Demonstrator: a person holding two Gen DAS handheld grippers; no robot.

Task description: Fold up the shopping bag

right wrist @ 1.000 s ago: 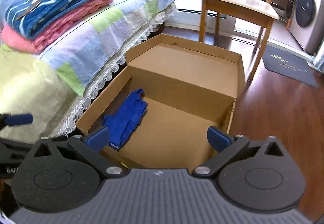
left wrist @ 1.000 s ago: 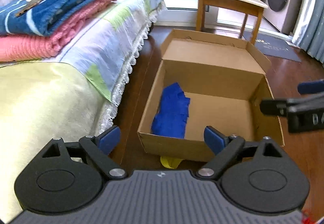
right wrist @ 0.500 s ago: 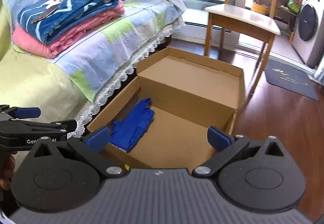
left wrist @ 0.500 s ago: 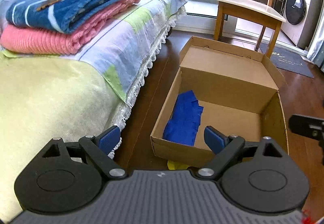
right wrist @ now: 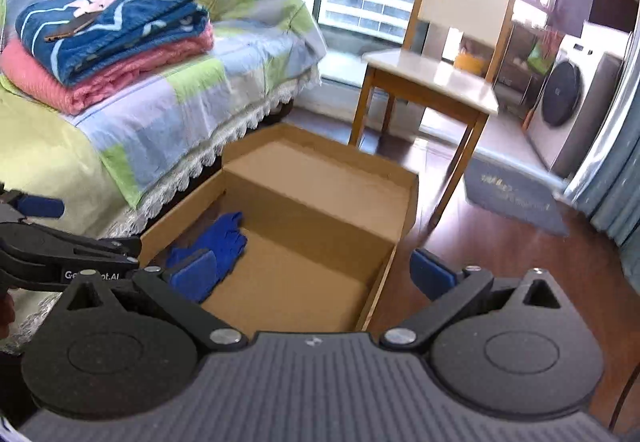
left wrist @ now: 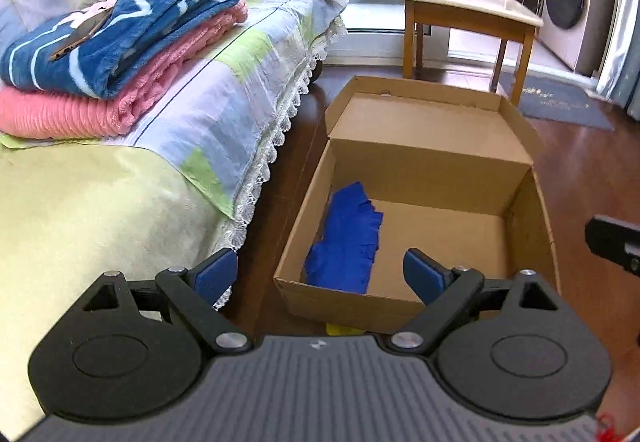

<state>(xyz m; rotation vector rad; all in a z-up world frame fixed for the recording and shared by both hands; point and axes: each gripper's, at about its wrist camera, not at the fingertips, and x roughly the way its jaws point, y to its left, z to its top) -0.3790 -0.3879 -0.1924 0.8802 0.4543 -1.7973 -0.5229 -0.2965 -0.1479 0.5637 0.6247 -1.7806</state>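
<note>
A folded blue shopping bag (left wrist: 347, 240) lies in the left part of an open cardboard box (left wrist: 532, 210) on the floor; it also shows in the right wrist view (right wrist: 218, 246), inside the box (right wrist: 404, 214). My left gripper (left wrist: 320, 272) is open and empty, held above the box's near left corner. My right gripper (right wrist: 314, 274) is open and empty, above the box's near edge. The left gripper shows at the left of the right wrist view (right wrist: 52, 234). A bit of yellow (left wrist: 344, 329) peeks out in front of the box.
A sofa with a patchwork cover (left wrist: 208, 110) stands left of the box, with folded blue and pink blankets (left wrist: 116, 54) and a yellow-green sheet (left wrist: 80, 226) on it. A wooden chair (left wrist: 468, 22), a mat (left wrist: 560, 102) and a washing machine (left wrist: 576, 6) are behind.
Both grippers have pulled back and risen away from the box, which now looks smaller and farther off. The blue bag has stayed where it lay.
</note>
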